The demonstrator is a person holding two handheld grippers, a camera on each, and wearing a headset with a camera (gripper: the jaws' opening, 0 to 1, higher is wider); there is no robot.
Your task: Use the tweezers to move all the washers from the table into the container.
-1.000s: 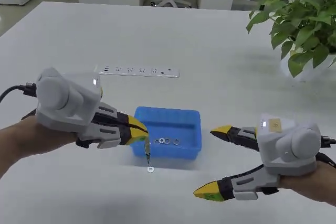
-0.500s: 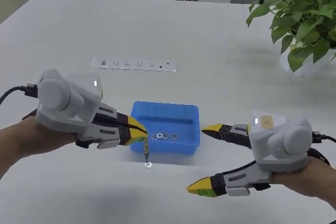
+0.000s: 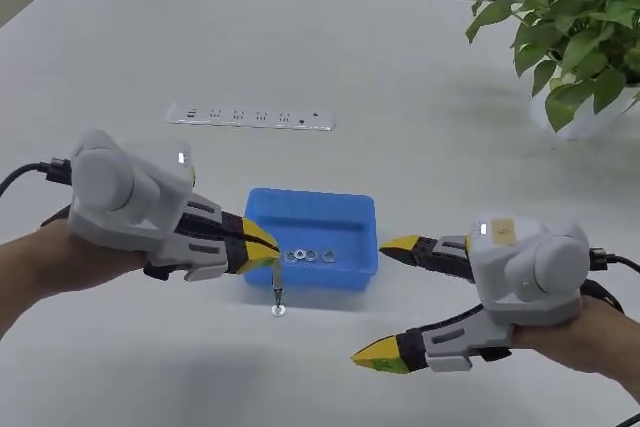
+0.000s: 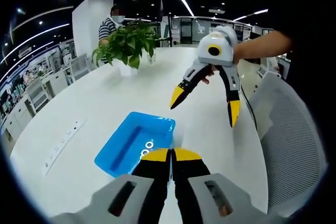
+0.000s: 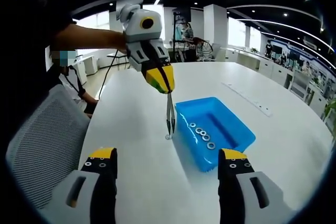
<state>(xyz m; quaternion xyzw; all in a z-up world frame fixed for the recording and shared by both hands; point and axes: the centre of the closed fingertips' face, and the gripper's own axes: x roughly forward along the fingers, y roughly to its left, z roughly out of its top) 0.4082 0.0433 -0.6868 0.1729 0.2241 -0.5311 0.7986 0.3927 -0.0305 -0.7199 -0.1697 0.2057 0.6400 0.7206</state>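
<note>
Left claw (image 3: pixel 265 247) is pressed together on the tweezers (image 3: pixel 277 285), pinching their upper end so they hang nearly upright, points down. Right claw (image 3: pixel 385 300) is spread wide and carries nothing, at 4 o'clock from the container, with its jaws pointing towards the left claw.

The white surface (image 3: pixel 420 127) carries everything. A leafy plant (image 3: pixel 570 17) stands at its 2 o'clock corner in the head view. The blue container (image 3: pixel 310 199) sits near the middle, between the two claws. A white power strip (image 3: pixel 250 117) lies at 11 o'clock from it, well apart. Inside the container, a short row of washers (image 3: pixel 308 256) rests on the floor. One loose washer (image 3: pixel 278 309) lies on the surface just beside the container's near wall, at 7 o'clock, with the tweezers' points right at it. I cannot tell whether they grip it.
</note>
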